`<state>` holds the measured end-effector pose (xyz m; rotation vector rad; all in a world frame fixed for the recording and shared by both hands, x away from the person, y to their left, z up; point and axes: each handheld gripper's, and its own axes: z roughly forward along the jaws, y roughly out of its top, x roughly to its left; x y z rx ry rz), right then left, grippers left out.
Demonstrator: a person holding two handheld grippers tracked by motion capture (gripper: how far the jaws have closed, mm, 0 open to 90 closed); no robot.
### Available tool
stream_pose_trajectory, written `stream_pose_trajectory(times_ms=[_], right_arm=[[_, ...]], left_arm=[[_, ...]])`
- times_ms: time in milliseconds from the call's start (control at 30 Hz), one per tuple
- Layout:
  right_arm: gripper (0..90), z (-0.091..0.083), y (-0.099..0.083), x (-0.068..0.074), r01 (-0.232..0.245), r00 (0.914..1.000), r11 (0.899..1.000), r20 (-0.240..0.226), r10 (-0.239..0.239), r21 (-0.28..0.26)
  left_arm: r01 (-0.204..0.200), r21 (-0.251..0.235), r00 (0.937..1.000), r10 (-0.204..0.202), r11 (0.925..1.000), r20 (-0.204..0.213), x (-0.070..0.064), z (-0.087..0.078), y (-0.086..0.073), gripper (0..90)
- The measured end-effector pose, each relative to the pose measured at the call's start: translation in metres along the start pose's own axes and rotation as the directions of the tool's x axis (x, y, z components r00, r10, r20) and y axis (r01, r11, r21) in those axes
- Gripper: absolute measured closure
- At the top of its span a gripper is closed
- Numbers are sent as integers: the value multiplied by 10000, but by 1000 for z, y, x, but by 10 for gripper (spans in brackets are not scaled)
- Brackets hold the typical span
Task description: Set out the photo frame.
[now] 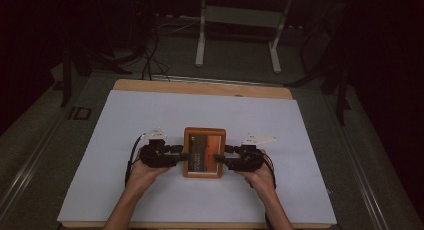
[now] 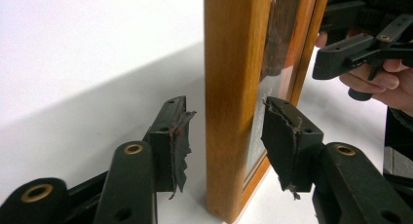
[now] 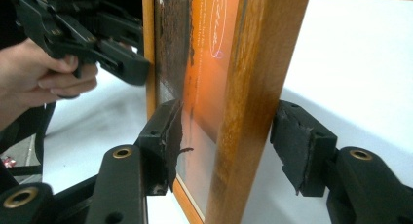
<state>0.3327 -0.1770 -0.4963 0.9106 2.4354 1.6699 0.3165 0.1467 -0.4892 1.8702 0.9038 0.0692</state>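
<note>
A wooden picture frame point(image 1: 204, 152) with an orange and dark brown picture stands near the middle of the white table. In the gripper views it looks upright on its lower edge. My left gripper point(image 1: 184, 157) is at its left side. There its jaws straddle the wooden side rail point(image 2: 229, 97), one pad point(image 2: 178, 146) behind and one in front, with gaps on both sides. My right gripper point(image 1: 220, 159) is at the frame's right side. It straddles that rail point(image 3: 253, 112) the same way, open, with its left pad point(image 3: 165, 136) close to the glass.
The white sheet point(image 1: 150, 115) covers a wood-edged table point(image 1: 200, 87). Beyond the table on the dark floor are cables point(image 1: 150, 55) and a white stand point(image 1: 237, 35). The person's forearms come in from the bottom edge.
</note>
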Motion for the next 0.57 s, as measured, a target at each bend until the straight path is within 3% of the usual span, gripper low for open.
stream_pose_trajectory(times_ms=[67, 167, 200, 300, 333, 367, 400, 433, 467, 500, 567], right_arm=[[432, -8, 2, 0, 110, 9999, 9999, 132, -110, 20], [427, -12, 3, 0, 212, 9995, 9998, 223, -213, 35], [419, -18, 4, 0, 275, 9990, 9996, 353, -277, 52], [409, -27, 4, -2, 307, 9976, 9995, 618, -313, 96], [409, -30, 4, -3, 326, 9965, 9993, 761, -338, 166], [406, -32, 3, -4, 334, 9953, 9991, 902, -354, 242], [405, -35, 3, -5, 359, 9939, 9988, 1035, -391, 321], [405, -35, 3, -5, 359, 9939, 9988, 1035, -391, 321], [398, -39, 1, -8, 390, 9905, 9980, 1299, -452, 504], [398, -39, 1, -8, 390, 9905, 9980, 1299, -452, 504], [375, -44, -4, -12, 527, 9804, 9934, 1839, -708, 1018]], left_arm=[[-124, -284, 9999, 122, 9995, -65, 0, -10, 4, 493], [-257, -327, 9995, 251, 9991, -195, -1, -15, 6, 478], [-370, -447, 9984, 350, 9983, -452, -1, -22, 7, 474], [-431, -520, 9968, 395, 9977, -693, -1, -27, 8, 469], [-538, -516, 9932, 481, 9972, -1059, 0, -31, 8, 468], [-538, -516, 9932, 481, 9972, -1059, 0, -31, 8, 467], [-671, -376, 9877, 610, 9970, -1443, 1, -32, 6, 462], [-671, -376, 9877, 610, 9970, -1443, 1, -32, 6, 460], [-751, -99, 9757, 714, 9971, -2071, 3, -32, 4, 456], [-751, -99, 9757, 714, 9971, -2071, 3, -32, 4, 451], [-689, 425, 9528, 784, 9967, -2932, 9, -29, -2, 445]])
